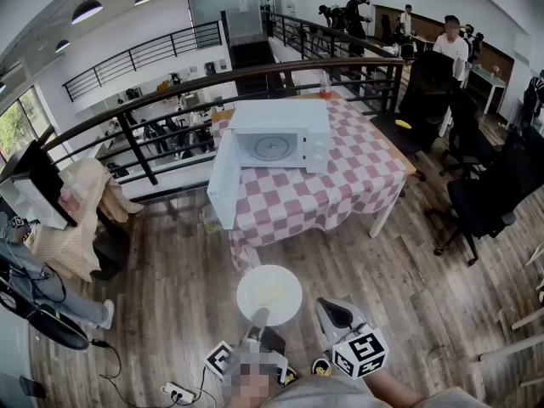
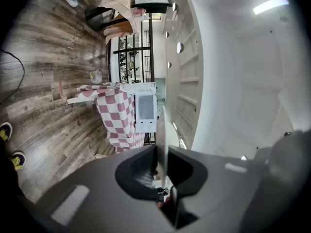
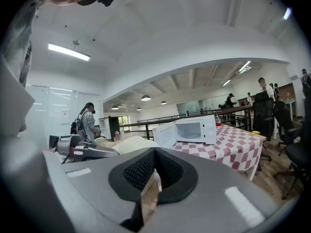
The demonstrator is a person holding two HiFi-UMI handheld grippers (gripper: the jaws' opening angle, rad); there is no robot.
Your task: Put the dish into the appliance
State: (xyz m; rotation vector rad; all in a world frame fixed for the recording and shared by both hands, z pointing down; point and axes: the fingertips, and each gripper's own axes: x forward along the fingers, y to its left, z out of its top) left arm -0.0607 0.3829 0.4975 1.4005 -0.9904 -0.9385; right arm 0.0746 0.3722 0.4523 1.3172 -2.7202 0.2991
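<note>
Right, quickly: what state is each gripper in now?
Left gripper: closed on the white plate.
Right gripper: closed, empty.

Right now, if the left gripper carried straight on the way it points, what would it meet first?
Probably the microwave on the checked table, though depth is unclear. The left gripper is shut on the dish, which would arrive first.

plate point(image 1: 269, 294): smooth glossy white. microwave point(image 1: 280, 134): glossy white casing. tablecloth point(image 1: 340, 185): matt checked cloth. floor point(image 1: 170, 279): wood planks, visible grain, dull finish. railing point(image 1: 137, 147): dark metal.
</note>
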